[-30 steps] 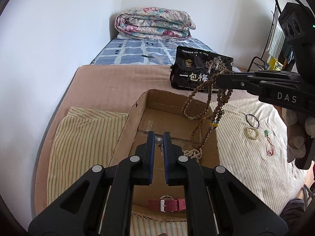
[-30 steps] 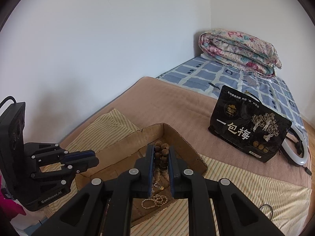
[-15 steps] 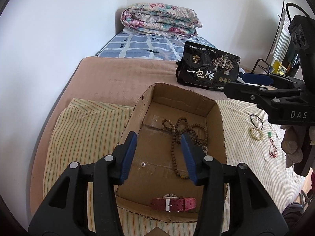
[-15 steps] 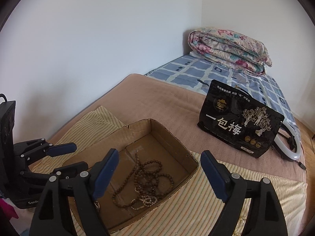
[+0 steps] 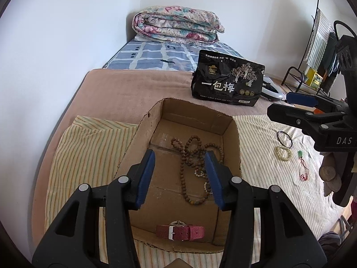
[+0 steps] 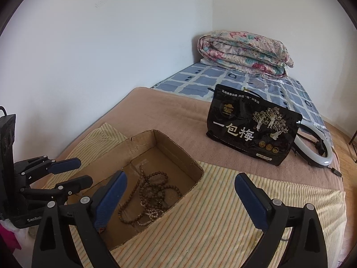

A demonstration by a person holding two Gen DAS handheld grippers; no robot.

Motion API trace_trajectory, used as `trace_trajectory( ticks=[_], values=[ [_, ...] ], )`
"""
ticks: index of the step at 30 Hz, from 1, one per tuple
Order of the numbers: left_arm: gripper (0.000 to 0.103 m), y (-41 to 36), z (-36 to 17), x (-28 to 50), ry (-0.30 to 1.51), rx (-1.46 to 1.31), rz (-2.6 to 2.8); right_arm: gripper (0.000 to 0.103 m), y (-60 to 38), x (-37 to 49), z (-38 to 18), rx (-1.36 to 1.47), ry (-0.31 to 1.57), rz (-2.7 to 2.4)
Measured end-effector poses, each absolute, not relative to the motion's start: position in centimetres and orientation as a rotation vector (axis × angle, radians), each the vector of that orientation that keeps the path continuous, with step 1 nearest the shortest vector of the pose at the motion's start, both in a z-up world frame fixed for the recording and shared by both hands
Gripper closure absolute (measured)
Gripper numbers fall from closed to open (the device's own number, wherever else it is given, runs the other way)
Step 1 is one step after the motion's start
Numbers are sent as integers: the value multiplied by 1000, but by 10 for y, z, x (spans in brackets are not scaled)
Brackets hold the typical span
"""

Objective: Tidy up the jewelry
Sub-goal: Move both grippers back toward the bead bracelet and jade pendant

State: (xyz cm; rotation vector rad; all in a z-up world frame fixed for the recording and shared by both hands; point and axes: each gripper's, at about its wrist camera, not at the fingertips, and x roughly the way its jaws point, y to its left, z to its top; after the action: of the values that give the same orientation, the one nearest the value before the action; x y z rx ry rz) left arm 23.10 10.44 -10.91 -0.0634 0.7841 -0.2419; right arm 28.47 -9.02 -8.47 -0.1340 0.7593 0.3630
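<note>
Jewelry is split between two spots: the cardboard box (image 5: 234, 131) on the bed holds one long brown bead strand (image 5: 189, 154) and one red watch (image 5: 180, 232), while four pieces lie on the striped cloth (image 5: 263, 160) beside it, namely one dark ring (image 5: 285, 139), one pale bead bracelet (image 5: 283, 153) and two corded pendants, green (image 5: 300, 154) and red (image 5: 304, 170). The left claw (image 5: 179, 176) hangs over the box with jaws apart and empty. The right claw (image 6: 180, 197) has just spread wide, also empty.
</note>
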Motion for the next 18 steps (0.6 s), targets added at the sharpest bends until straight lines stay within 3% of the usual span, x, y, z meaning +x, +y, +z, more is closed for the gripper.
trace_trajectory(
  ticks=[18],
  values=[
    [56, 19, -97, 219, 775, -19, -356, 5, -232, 246, -88, -112, 757, 156]
  ],
)
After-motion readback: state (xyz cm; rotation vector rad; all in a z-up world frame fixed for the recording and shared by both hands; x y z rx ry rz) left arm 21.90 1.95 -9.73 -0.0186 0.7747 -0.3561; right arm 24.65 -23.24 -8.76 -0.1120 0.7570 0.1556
